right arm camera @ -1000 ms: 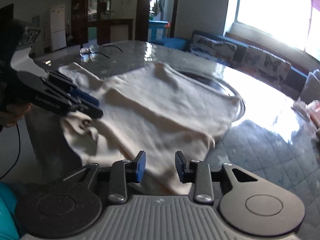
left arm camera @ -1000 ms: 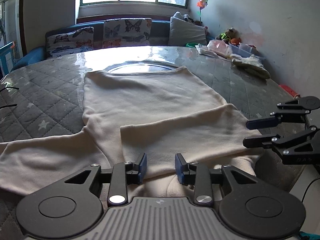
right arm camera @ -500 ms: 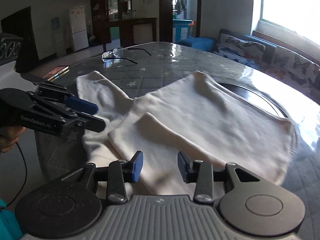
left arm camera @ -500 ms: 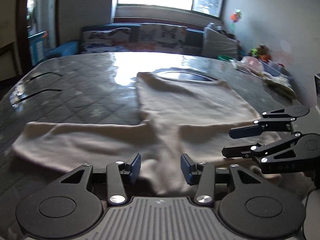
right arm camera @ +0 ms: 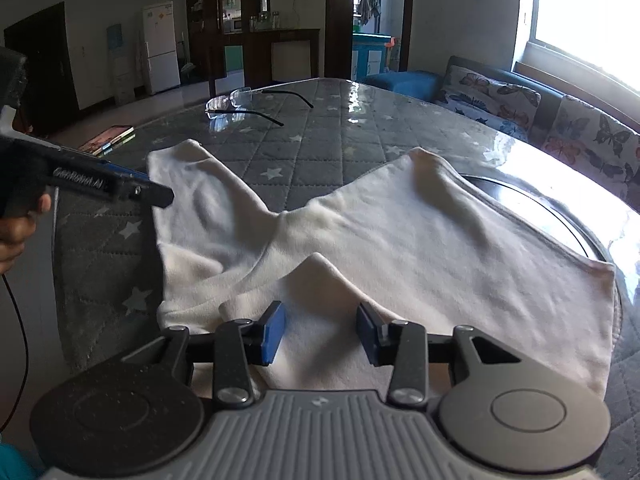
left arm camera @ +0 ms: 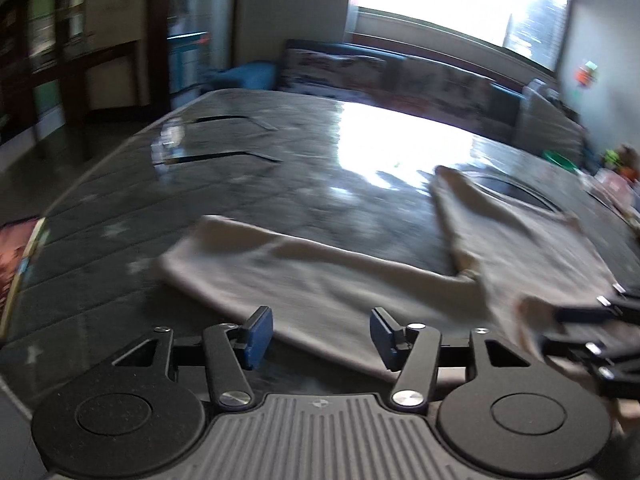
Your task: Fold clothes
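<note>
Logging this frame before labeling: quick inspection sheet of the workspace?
Surface: glossy quilted star-print table.
Job's things: cream long-sleeve top spread flat, one sleeve stretched out, the other folded over the body.
Clutter: eyeglasses at the far edge.
Grippers: left gripper open, over the sleeve; right gripper open, over the folded sleeve.
Cables: thin black cable below the hand.
Surroundings: butterfly-print sofa, white fridge.
</note>
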